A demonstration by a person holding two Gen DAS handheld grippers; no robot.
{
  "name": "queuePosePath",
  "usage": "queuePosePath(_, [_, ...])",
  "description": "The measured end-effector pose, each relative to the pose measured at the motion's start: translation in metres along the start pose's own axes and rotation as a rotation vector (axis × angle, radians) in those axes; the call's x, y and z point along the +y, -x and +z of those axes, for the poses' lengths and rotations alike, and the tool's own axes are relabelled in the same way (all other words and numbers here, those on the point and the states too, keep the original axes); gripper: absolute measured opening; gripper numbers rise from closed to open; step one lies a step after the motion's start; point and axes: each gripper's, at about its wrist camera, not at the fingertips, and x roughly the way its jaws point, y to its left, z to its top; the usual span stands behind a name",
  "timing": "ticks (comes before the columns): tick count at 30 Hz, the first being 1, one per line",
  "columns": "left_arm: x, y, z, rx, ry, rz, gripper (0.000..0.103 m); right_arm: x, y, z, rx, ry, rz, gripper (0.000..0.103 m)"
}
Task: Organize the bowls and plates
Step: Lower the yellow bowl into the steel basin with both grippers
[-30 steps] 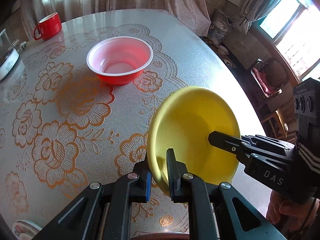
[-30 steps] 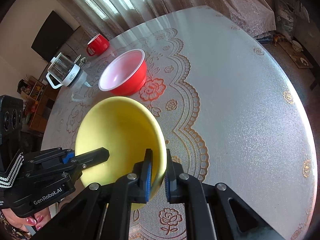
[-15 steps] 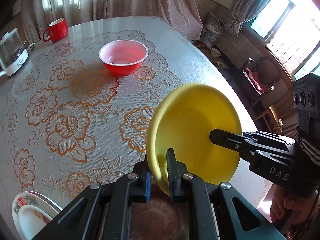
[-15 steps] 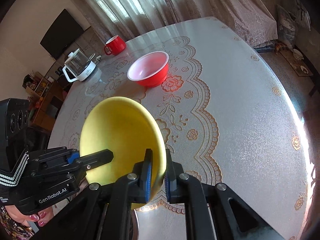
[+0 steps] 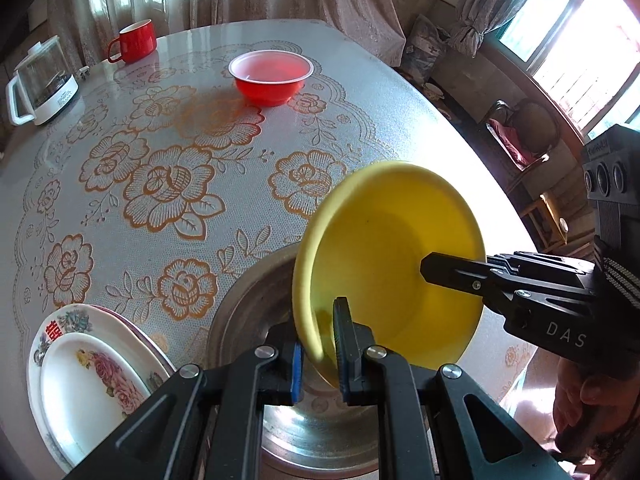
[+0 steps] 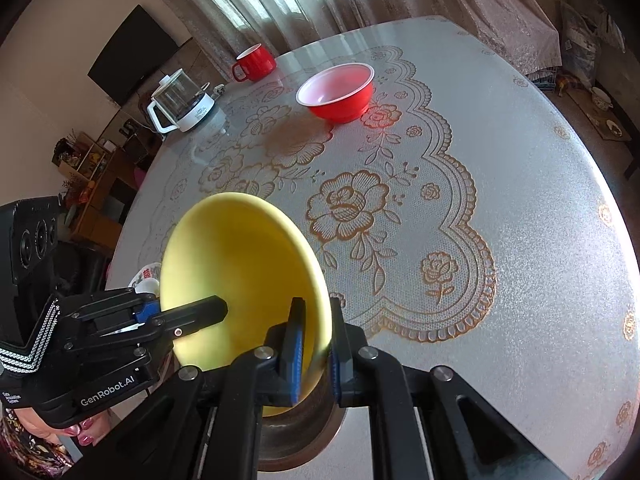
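A round table [image 5: 400, 128] under a floral lace cloth carries a metal basin [image 5: 248, 312] at its near edge, stacked plates [image 5: 80, 364] beside it, and a red bowl [image 5: 270, 76] well away. Over the basin hangs a tilted yellow bowl [image 5: 396, 264]. The left gripper [image 5: 320, 354] and right gripper [image 6: 314, 346] each clench its rim on opposite sides.

Both hand-held grippers [image 5: 320, 344] clamp the tilted yellow bowl [image 5: 394, 256] above a metal basin [image 5: 248, 312]
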Motion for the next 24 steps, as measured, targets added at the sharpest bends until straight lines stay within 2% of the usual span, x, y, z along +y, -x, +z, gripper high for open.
queuePosePath(13, [0.021, -0.007, -0.036, 0.043, 0.029, 0.027, 0.013, 0.023, -0.023, -0.027, 0.075, 0.023, -0.012, 0.009])
queuePosePath(24, [0.018, -0.019, -0.042, 0.073, 0.004, 0.068, 0.014, 0.020, -0.043, -0.038, 0.151, 0.017, -0.052, 0.009])
